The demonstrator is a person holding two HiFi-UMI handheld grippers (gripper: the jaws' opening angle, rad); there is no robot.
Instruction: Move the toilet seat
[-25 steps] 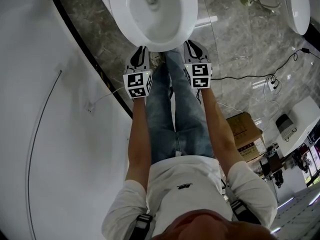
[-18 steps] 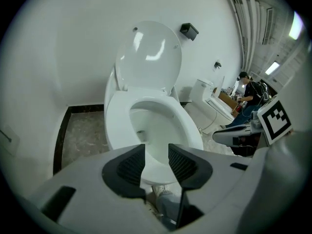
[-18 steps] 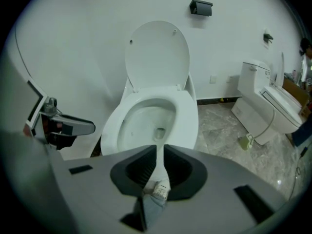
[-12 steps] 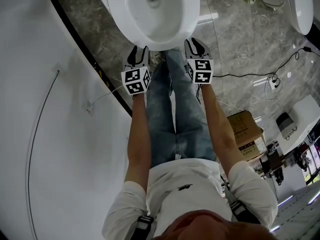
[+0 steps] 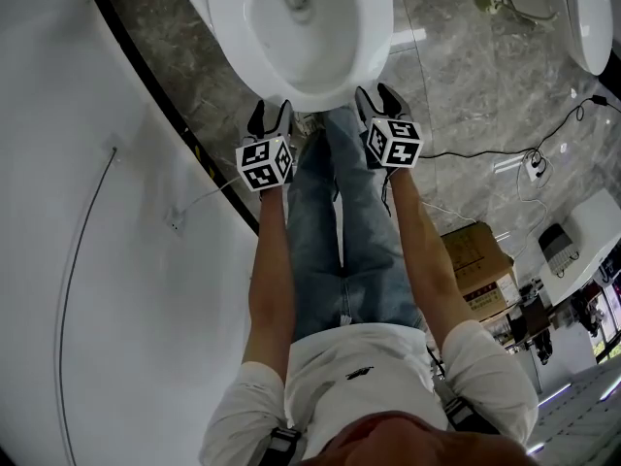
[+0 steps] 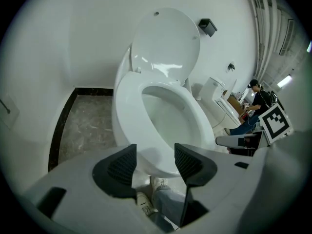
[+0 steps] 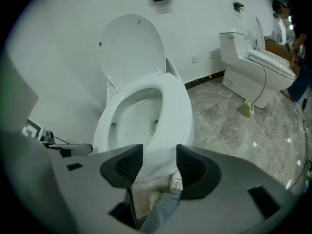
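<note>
The white toilet stands at the top of the head view, its seat (image 5: 229,29) lying flat on the bowl. The lid (image 6: 165,43) stands raised against the wall, as the right gripper view also shows (image 7: 131,48). My left gripper (image 5: 270,118) hangs just in front of the bowl's front left rim. My right gripper (image 5: 378,99) hangs at the front right rim. Both have just been opening their jaws and stand open. In the left gripper (image 6: 156,160) view, the front of the seat (image 6: 195,116) lies beyond the fingertips, untouched. The right gripper (image 7: 160,162) shows the same, with the seat (image 7: 176,108) ahead of it.
The person's jeans legs (image 5: 340,212) and shoes stand right below the bowl's front. A white wall (image 5: 97,260) with a black baseboard runs on the left. A second toilet (image 7: 253,57) stands to the right. A cable (image 5: 485,149) and a cardboard box (image 5: 480,260) lie on the marble floor.
Both grippers have sunk closer to the bowl's front rim and rolled a little. Their jaws, shut before, now stand open.
</note>
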